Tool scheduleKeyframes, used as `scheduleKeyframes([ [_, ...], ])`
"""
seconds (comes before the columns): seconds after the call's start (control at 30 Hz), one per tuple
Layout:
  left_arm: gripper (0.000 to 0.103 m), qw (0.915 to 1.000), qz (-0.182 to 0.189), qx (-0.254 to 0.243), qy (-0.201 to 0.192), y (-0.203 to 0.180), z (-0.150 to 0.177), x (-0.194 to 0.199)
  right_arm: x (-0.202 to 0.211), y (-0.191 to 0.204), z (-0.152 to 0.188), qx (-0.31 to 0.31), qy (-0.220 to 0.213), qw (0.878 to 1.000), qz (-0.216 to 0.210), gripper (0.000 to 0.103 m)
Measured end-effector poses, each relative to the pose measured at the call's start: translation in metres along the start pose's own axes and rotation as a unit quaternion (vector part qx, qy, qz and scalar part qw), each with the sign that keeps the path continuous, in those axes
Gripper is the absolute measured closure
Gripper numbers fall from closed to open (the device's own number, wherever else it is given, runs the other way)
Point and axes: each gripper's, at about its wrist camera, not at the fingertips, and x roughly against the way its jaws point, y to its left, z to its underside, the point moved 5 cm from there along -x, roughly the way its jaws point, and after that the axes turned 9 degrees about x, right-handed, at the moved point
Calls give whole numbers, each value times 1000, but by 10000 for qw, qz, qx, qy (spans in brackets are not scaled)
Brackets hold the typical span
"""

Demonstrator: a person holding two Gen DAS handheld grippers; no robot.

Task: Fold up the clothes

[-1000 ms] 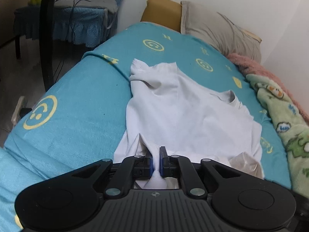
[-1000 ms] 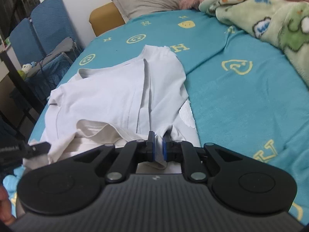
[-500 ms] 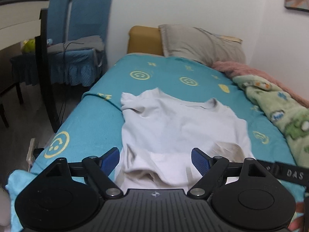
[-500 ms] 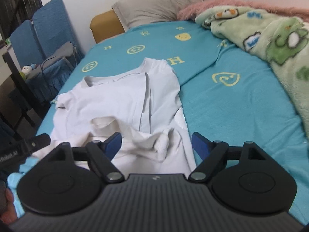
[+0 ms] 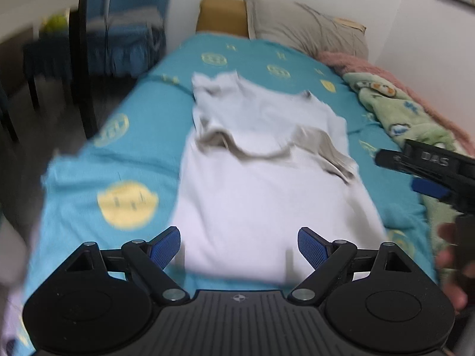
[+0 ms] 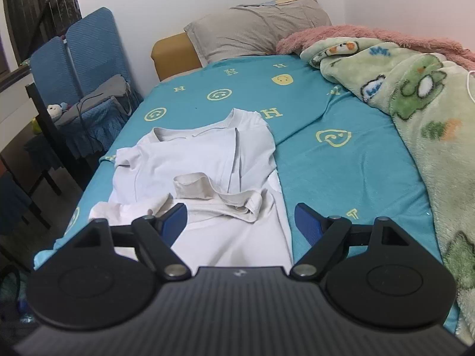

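Left wrist view is blurred, yet white lettering reading "DAS" can be made out on the black body of the right gripper (image 5: 427,175), which enters from the right edge with one blue pad showing. On the teal bedsheet (image 6: 341,160) yellow smiley faces and the letters "H" and "T" are printed; the clearest "H" is seen just beyond the far right corner of the white T-shirt (image 6: 207,160).

The left gripper (image 5: 239,244) is held with its jaws spread wide and, by the slightest margin, opening further; nothing is gripped between the blue pads. The T-shirt (image 5: 267,190) is laid flat on the sheet directly ahead of and below it, its near edge seen in the gap between the pads and its collar pointed away towards the grey pillow (image 5: 305,32).

In the right wrist view the right gripper (image 6: 240,219) is likewise shown wide apart and empty. The shirt is spread ahead and slightly to the left, with a folded hem lying across its middle just beyond the pads. A green cartoon-print blanket (image 6: 421,112) is bunched along the right side of the bed, well apart from the shirt. Blue chairs (image 6: 86,56) are seen beside the bed on the left.
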Motion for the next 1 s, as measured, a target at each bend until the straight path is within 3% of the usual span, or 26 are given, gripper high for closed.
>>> scheduleKeyframes([
  [0.13, 15, 9948, 379, 716, 620, 15, 10, -14, -1, 1, 5, 8, 82, 10000, 33, 22],
  [0.27, 13, 9721, 777, 1779, 1313, 38, 15, -45, -2, 5, 8, 111, 118, 9998, 64, 22],
  [0.47, 14, 9402, 1284, 3011, 940, 65, 7, -55, -3, 9, 10, 188, 116, 9997, 68, 22],
  [0.53, 22, 9355, 1309, 3176, 826, 69, 5, -55, -3, 11, 11, 238, 129, 9996, 96, 22],
  [0.63, 36, 9338, 1338, 3260, 617, 71, 6, -49, -3, 12, 12, 287, 137, 9994, 129, 22],
  [0.77, 41, 9324, 1286, 3322, 609, 75, 7, -52, -3, 12, 13, 306, 140, 9993, 143, 22],
  [0.83, 54, 9369, 1111, 3250, 647, 76, 7, -55, -2, 13, 13, 308, 158, 9993, 132, 22],
  [1.0, 70, 9454, 905, 3068, 627, 76, 9, -54, 5, 13, 19, -208, 505, 9984, -171, 22],
])
